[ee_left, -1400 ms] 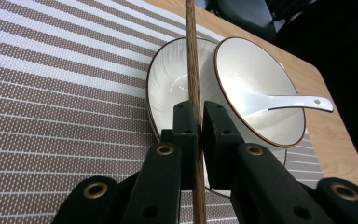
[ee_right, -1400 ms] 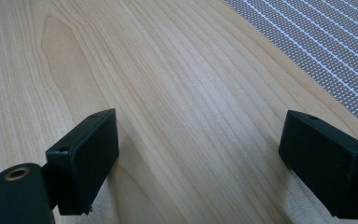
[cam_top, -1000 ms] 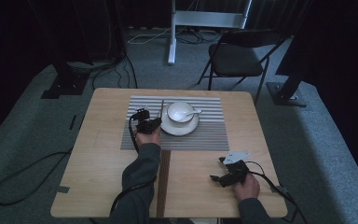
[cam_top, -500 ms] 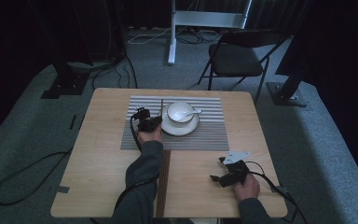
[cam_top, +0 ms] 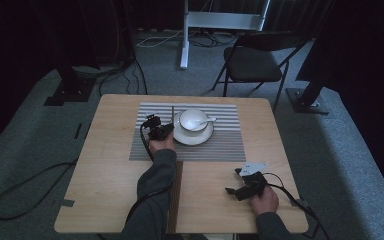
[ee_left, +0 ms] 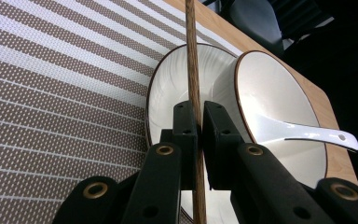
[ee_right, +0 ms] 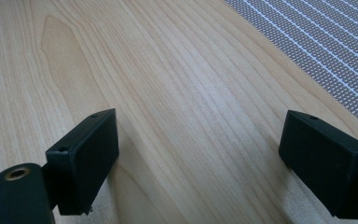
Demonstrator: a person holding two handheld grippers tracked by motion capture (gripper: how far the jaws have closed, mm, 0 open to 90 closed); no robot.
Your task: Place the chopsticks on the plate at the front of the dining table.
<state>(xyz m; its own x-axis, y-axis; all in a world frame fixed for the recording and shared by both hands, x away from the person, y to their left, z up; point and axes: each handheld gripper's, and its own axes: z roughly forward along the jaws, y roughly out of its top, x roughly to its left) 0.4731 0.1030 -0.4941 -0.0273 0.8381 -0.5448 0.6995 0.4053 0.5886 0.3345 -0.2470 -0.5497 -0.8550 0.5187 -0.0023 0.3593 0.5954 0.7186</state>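
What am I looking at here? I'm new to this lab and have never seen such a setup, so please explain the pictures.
A person sits at a wooden table and holds a hand-held two-jaw tool in each hand; there is no robot arm. The high view looks down on the table from above. The other two pictures come from small cameras riding on each tool, looking along its black jaws.

On a striped placemat stands a white saucer with a white bowl on it, and a white soup spoon rests in the bowl.

The left tool is shut on a thin wooden chopstick, beside the saucer. The right tool rests near the table's front edge, jaws open, holding nothing.
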